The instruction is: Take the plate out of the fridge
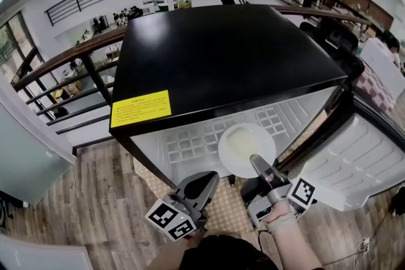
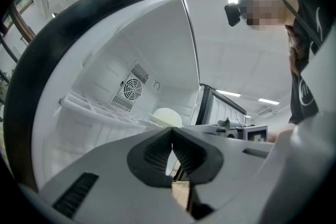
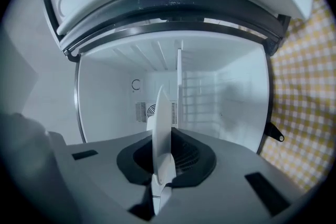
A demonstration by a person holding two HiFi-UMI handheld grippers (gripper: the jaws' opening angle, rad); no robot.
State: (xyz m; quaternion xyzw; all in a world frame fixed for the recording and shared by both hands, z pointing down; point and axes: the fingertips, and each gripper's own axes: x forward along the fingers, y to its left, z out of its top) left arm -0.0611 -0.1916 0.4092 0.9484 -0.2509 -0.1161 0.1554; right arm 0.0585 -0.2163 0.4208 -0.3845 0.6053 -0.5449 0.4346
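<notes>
A round white plate [image 1: 245, 147] lies on the white wire shelf [image 1: 190, 147] of the open fridge [image 1: 221, 54], at the shelf's front edge. My right gripper [image 1: 257, 164] is shut on the plate's near rim. In the right gripper view the plate [image 3: 163, 134] stands edge-on, pinched between the dark pads of the right gripper [image 3: 160, 176]. My left gripper [image 1: 205, 181] hangs just left of it, in front of the shelf, shut and holding nothing. The left gripper view shows the left gripper [image 2: 172, 153] with its pads touching, and the plate [image 2: 167, 116] beyond them.
The fridge door [image 1: 364, 164] stands open to the right. A yellow label [image 1: 140, 108] sits on the black fridge top. A checkered mat [image 1: 223, 212] covers the wooden floor below the grippers. A railing [image 1: 69, 57] runs behind on the left. The fan grille [image 2: 131, 89] marks the fridge's back wall.
</notes>
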